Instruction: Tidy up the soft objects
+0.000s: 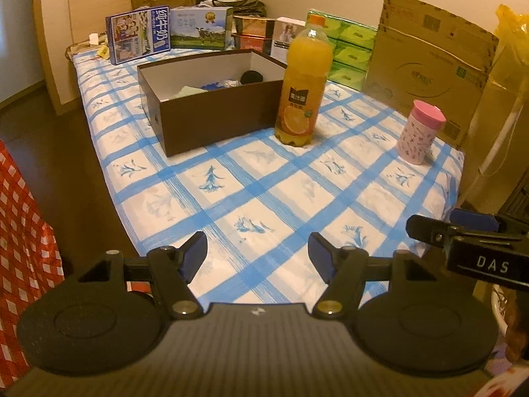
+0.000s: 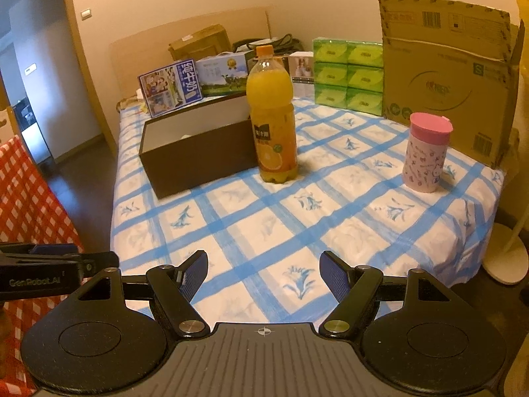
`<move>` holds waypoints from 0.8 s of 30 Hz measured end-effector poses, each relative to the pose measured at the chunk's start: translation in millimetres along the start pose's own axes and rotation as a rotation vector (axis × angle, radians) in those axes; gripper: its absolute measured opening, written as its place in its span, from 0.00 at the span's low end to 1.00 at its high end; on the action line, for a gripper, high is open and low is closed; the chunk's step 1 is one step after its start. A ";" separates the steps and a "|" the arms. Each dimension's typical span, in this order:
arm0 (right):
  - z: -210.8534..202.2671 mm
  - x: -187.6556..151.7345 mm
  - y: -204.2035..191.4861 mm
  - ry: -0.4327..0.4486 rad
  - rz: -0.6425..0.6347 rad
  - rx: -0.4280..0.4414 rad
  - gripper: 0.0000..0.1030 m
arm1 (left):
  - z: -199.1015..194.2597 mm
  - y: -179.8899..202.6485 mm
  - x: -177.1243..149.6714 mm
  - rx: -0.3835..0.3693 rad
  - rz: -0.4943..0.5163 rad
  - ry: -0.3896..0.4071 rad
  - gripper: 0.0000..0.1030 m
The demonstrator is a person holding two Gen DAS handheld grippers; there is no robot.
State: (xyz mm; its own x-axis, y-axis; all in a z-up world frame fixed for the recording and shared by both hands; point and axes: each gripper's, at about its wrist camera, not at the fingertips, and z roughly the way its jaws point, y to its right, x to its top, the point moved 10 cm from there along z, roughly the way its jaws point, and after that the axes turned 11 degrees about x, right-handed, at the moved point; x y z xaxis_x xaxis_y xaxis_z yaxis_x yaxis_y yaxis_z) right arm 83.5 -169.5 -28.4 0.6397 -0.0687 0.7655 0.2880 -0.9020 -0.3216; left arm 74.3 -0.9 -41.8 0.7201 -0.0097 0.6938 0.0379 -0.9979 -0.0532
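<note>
- On the table (image 1: 297, 205), under its blue-checked cloth, one brown open-topped box (image 1: 215, 115) stands toward the far left corner. It already holds soft items, which lie low inside against the white lining: a dark round one (image 1: 251, 76), a blue one (image 1: 211, 84) and a pale one (image 1: 185, 92). An exact count cannot be made.
- One orange juice bottle (image 1: 302, 92) stands upright just beside the box's right end; whether they touch cannot be told. One pink-lidded cup (image 1: 418, 132) stands well apart near the right edge. Both are rigid and are judged no part of the sorting.
- Along the far edge: two milk cartons, a stack of green tissue packs (image 2: 348, 76) showing six faces, and one large cardboard carton (image 2: 446, 79), stored clear of the working area.
- Left gripper (image 1: 257, 258) and right gripper (image 2: 263, 274) hang over the near edge, both with tongs apart and nothing between them.
- No loose soft item is visible on the cloth, so the task is judged nearly or fully complete.
</note>
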 end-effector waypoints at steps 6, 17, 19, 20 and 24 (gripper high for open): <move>-4.0 -12.3 -3.9 -0.016 -0.007 0.006 0.72 | -3.0 3.1 -10.8 -0.014 0.006 -0.008 0.63; -4.2 -25.7 1.8 -0.033 0.018 0.008 0.72 | -5.8 9.9 -21.7 -0.025 0.022 -0.016 0.63; -4.1 -27.5 2.5 -0.036 0.022 0.009 0.72 | -6.1 10.9 -22.9 -0.025 0.025 -0.017 0.63; -3.8 -28.2 2.5 -0.037 0.023 0.009 0.72 | -6.0 11.5 -23.4 -0.025 0.026 -0.018 0.63; -4.2 -30.0 3.5 -0.037 0.029 0.010 0.72 | -6.4 12.7 -24.3 -0.026 0.032 -0.020 0.63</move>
State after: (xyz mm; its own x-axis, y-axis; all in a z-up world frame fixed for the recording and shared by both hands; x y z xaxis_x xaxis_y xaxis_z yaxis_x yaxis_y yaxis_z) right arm 62.4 -172.4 -50.2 0.6741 -0.0788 0.7344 0.2755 -0.8957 -0.3490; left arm 52.9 -13.8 -54.8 0.7346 -0.0410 0.6773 -0.0035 -0.9984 -0.0566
